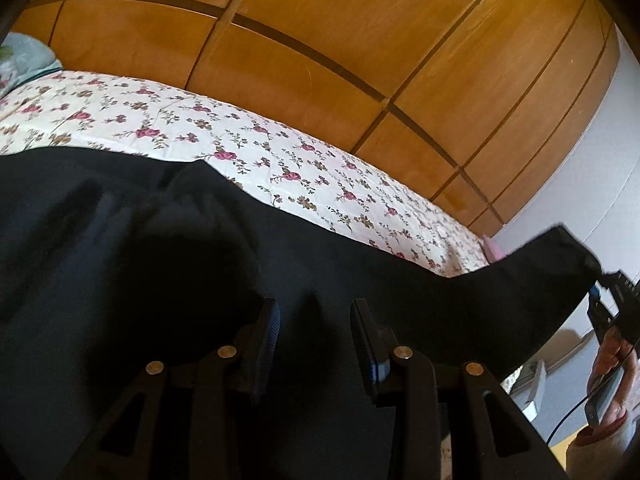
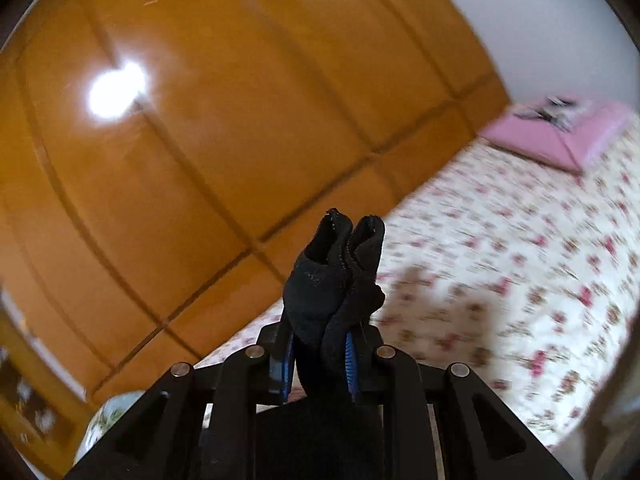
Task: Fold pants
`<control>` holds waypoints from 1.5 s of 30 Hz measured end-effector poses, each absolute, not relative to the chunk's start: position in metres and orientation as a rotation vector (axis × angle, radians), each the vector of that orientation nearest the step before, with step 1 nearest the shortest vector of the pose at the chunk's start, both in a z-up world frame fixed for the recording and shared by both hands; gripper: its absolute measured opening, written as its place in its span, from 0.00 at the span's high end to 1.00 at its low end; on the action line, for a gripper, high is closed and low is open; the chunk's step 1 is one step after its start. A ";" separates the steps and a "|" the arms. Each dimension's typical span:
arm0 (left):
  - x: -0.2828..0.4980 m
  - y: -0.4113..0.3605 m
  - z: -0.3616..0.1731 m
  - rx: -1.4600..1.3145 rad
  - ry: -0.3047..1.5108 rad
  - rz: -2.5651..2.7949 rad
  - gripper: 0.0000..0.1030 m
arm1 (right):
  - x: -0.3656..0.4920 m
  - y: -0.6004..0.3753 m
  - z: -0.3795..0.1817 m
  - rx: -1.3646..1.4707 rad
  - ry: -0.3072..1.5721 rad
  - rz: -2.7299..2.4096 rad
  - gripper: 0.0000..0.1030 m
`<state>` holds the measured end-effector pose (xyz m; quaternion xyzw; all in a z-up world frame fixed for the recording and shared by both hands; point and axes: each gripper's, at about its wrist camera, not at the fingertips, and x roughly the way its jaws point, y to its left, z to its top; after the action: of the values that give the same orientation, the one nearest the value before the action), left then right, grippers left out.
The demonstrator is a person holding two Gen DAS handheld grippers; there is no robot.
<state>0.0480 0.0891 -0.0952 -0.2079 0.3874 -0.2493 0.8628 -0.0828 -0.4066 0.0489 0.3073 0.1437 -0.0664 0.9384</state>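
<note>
Black pants (image 1: 160, 260) hang stretched above the floral bed sheet (image 1: 280, 152) and fill the lower half of the left wrist view. My left gripper (image 1: 314, 312) sits under them with a thick fold of the cloth filling the gap between its blue pads, so it is shut on the pants. The cloth runs up to the right, where my right gripper (image 1: 608, 284) holds its far end. In the right wrist view a bunched end of the pants (image 2: 320, 280) sticks up out of my right gripper (image 2: 320, 336), which is shut on it well above the bed.
A wooden wardrobe (image 1: 320, 40) stands right behind the bed. A pink pillow (image 2: 560, 136) lies at one end of the sheet (image 2: 500, 260), a pale blue one (image 1: 24, 60) at the other. A person's hand (image 1: 612, 360) grips the right tool.
</note>
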 end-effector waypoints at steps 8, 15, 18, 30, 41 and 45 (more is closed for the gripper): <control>0.031 0.131 -0.089 -0.590 0.787 -0.520 0.64 | -0.054 -0.283 0.069 0.430 0.322 0.160 0.80; 0.020 0.158 -0.088 -0.662 0.763 -0.506 0.64 | -0.022 -0.175 0.015 0.246 0.465 0.350 0.80; 0.018 0.167 -0.089 -0.675 0.762 -0.497 0.64 | -0.015 -0.141 -0.022 0.167 0.533 0.379 0.79; 0.042 0.138 -0.095 -0.798 0.848 -0.607 0.31 | -0.028 -0.175 -0.067 0.212 0.644 0.554 0.50; 0.087 0.066 -0.103 -0.521 0.946 -0.500 0.71 | 0.030 -0.302 -0.070 0.361 0.663 0.064 0.73; 0.074 0.066 -0.096 -0.475 0.899 -0.549 0.87 | 0.047 -0.307 -0.093 0.367 0.731 0.024 0.76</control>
<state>0.0743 0.0658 -0.0964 -0.2244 0.4249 -0.2594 0.8378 0.0467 -0.3067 -0.0934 0.1783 0.3555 0.0118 0.9175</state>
